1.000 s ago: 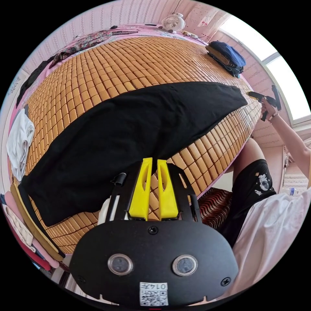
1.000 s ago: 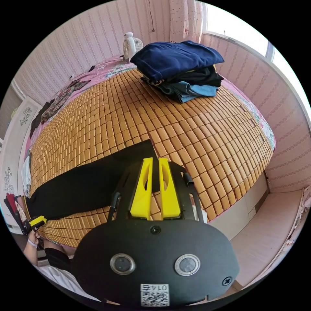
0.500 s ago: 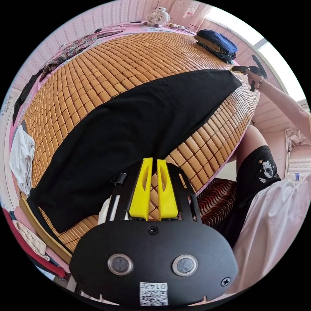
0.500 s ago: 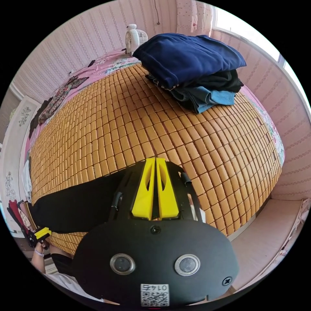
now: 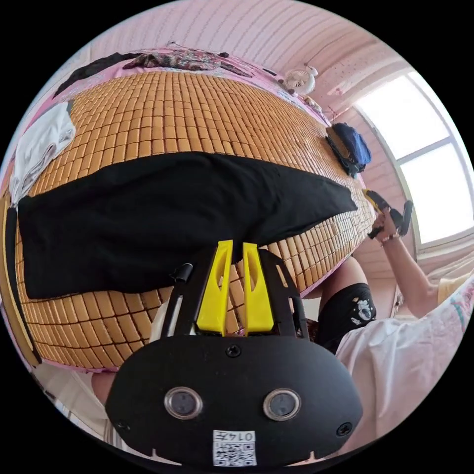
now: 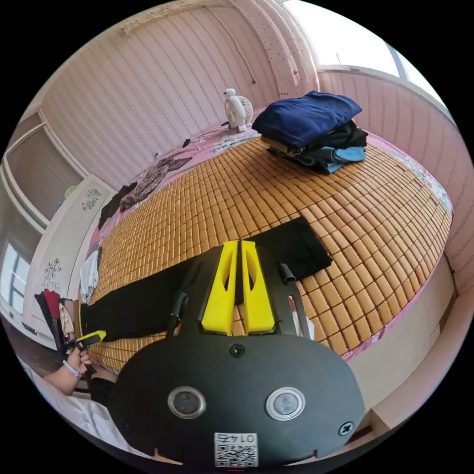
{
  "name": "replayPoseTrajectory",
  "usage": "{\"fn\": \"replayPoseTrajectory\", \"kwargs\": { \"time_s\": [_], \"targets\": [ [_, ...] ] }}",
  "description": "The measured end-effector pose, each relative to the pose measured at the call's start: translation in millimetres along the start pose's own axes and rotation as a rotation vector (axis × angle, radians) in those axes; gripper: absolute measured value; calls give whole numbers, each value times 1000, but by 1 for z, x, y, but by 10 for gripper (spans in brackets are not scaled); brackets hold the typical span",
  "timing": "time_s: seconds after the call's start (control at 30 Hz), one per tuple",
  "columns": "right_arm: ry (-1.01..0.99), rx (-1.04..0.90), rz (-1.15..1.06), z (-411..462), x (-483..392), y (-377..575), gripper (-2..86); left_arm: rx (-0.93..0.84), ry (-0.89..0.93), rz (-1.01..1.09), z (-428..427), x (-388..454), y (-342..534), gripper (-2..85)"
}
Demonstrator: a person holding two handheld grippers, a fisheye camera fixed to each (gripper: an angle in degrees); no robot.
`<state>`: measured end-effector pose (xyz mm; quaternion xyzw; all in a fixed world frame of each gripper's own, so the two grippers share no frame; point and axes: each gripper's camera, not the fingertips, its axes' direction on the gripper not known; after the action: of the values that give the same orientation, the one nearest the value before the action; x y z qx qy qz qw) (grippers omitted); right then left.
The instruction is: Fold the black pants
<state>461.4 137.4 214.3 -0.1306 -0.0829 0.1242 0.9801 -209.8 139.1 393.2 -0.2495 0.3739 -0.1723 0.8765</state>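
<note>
The black pants (image 5: 168,217) are seen laid flat in a long band across a woven bamboo mat (image 5: 187,118) that covers a bed, with one end near the mat's edge by a white garment (image 5: 39,143) and the other end tapering toward the far side, where the right gripper (image 5: 382,210) is held in a hand (image 5: 390,229) just beyond the pants' end. In the left gripper view, the left gripper (image 5: 236,247) is poised above the near edge of the pants with its yellow jaws slightly parted and nothing pinched between them. In the right gripper view, the right gripper's jaws are drawn nearly together over the pants' (image 6: 296,242) end; whether cloth is caught between them cannot be told. A stack of folded clothes (image 6: 313,128), topped by a navy piece, is set near the mat's far corner, well apart from the pants, and a small white fan (image 6: 237,108) is placed beside it. A floral garment (image 6: 153,180) is spread along the pink bedding beyond the mat. The left gripper (image 6: 91,338) is also visible in the right gripper view at the pants' other end.
</note>
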Motion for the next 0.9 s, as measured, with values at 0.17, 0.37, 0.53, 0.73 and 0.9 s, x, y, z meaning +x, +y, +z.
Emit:
{"fn": "replayPoseTrajectory", "kwargs": {
  "time_s": [0.17, 0.37, 0.53, 0.73, 0.9],
  "targets": [
    [-232, -281, -230, 68, -105, 35, 7, 274, 4, -290, -77, -90, 49, 52],
    [-544, -498, -803, 140, -325, 27, 26, 375, -113, -153, -141, -153, 95, 98],
    [-668, -618, -1142, 198, -501, 41, 74, 402, -197, -54, -163, -188, 108, 140],
    [-511, -756, -1339, 290, -635, 85, 128, 401, -172, 26, -171, -224, 100, 169],
    [-610, -1054, -1423, 333, -678, 88, 15, 383, -167, 96, -173, -245, 90, 182]
  ]
}}
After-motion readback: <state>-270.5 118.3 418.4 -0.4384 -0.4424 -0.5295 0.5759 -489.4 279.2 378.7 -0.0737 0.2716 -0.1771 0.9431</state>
